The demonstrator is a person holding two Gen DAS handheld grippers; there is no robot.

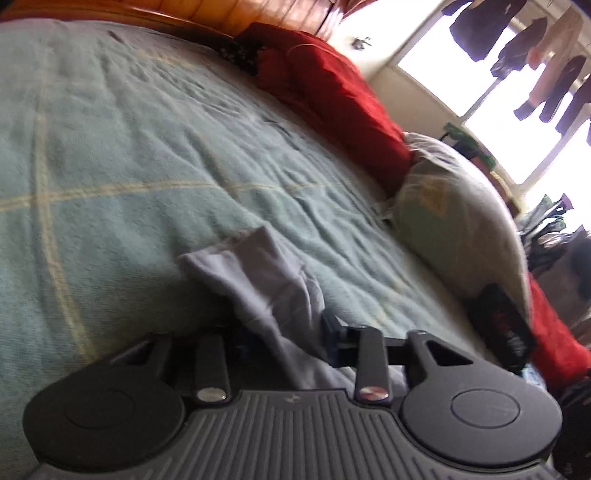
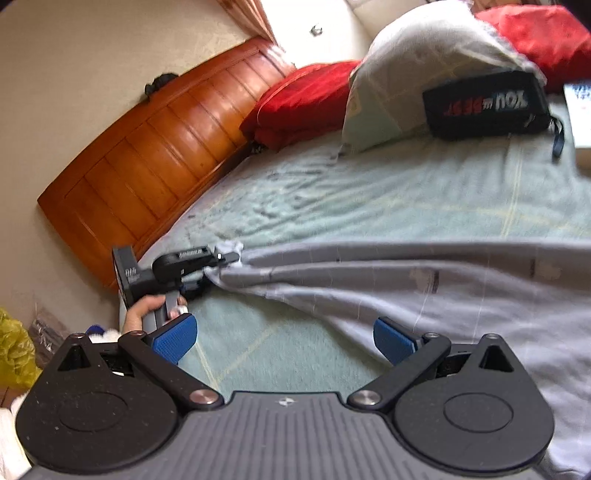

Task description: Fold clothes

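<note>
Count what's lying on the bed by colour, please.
Red cushions: 2
Grey pillow: 1
Black pouch: 1
Lavender-grey garment: 1
White box: 1
Total: 6

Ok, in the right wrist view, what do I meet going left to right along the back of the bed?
Wooden headboard → red cushion → pale pillow → black pouch with lettering → white book at the frame edge.
</note>
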